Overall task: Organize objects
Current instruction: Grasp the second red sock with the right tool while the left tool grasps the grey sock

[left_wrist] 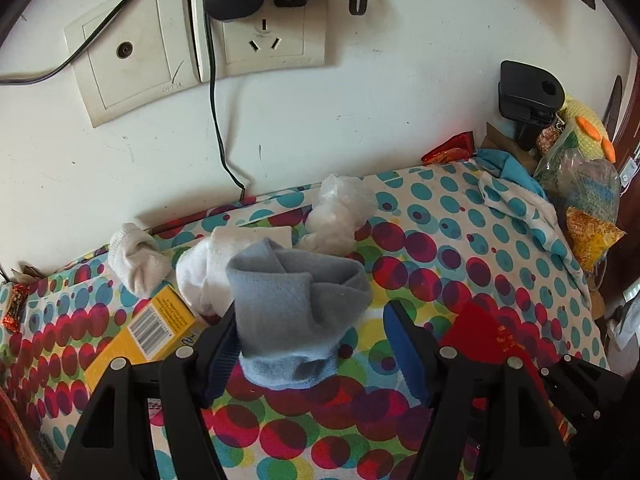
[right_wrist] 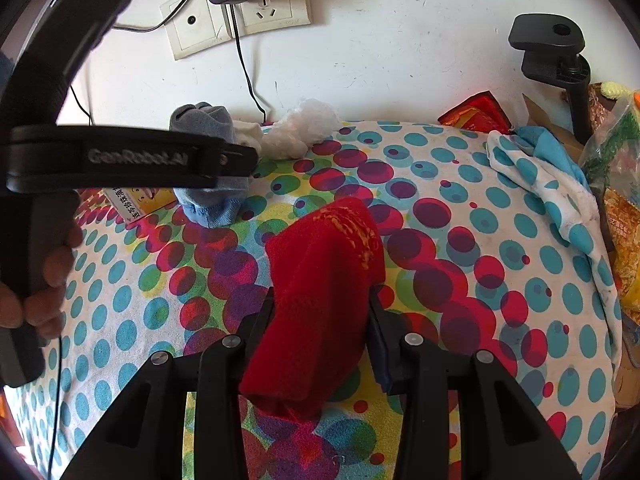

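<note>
**Grey sock set down, red sock next**

My left hand-held gripper [left_wrist: 310,344] stands wide open around the grey-blue sock [left_wrist: 298,300]. The sock leans against the left finger, the right finger is clear of it, so nothing is gripped. It lies on the spotted cloth [left_wrist: 440,248], touching the white socks [left_wrist: 208,264] on its far side, near the wall, with a yellow box [left_wrist: 148,328] just to the left.

My right hand-held gripper [right_wrist: 322,316] is closed on the folded red sock [right_wrist: 320,280] — both fingers press its sides, and its far end sticks out over the middle of the cloth, well right of the sock pile.

To do this step well, I judge I should pull the left gripper straight back along its own line, so the left finger doesn't drag the grey sock off the pile. Then I would carry the red sock to the far left and lay it beside the grey one, not on the crumpled plastic bag [left_wrist: 340,216]. I'd lower it until it rests before opening — a drop from height could unfold it.
</note>
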{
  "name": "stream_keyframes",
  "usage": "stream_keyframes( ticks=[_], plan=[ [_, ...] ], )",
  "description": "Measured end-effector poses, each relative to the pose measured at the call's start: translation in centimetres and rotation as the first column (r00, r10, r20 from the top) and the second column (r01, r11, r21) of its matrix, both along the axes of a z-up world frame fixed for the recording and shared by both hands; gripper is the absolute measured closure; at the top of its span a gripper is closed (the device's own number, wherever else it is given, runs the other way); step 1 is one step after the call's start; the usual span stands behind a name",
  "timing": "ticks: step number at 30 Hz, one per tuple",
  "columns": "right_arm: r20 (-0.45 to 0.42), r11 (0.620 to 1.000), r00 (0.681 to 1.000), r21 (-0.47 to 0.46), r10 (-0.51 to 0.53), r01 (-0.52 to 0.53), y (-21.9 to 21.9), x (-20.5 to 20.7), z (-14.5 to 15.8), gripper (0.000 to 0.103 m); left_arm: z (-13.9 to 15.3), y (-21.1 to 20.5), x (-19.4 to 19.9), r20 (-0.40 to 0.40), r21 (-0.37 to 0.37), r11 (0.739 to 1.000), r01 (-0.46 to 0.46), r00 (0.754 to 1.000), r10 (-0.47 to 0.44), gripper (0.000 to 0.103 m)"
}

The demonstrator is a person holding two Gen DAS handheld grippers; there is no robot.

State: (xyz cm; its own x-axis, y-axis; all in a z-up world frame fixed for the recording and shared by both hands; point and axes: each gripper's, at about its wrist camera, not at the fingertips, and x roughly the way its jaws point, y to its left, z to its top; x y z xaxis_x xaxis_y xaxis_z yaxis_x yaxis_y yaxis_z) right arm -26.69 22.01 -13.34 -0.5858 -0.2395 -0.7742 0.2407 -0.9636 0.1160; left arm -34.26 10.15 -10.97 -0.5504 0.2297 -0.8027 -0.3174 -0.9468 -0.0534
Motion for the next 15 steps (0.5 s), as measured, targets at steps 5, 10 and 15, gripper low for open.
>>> stream_keyframes(
  ticks=[5,10,15],
  plan=[
    [-0.003,1.0,1.0,-0.006,0.002,-0.002,0.1,0.0,0.0,0.065,-0.2,-0.7,0.8,0.047,0.038,0.999,-0.015,0.999,0.013,0.077],
    [-0.005,1.0,1.0,-0.001,0.003,-0.003,0.2,0.0,-0.1,0.065,1.0,-0.3,4.1,0.005,-0.036,0.999,0.001,1.0,0.0,0.077],
    [-0.006,1.0,1.0,0.003,0.003,-0.003,0.2,0.1,-0.1,0.065,1.3,0.1,7.6,0.038,-0.054,0.998,0.02,0.999,-0.018,0.077]
  ],
)
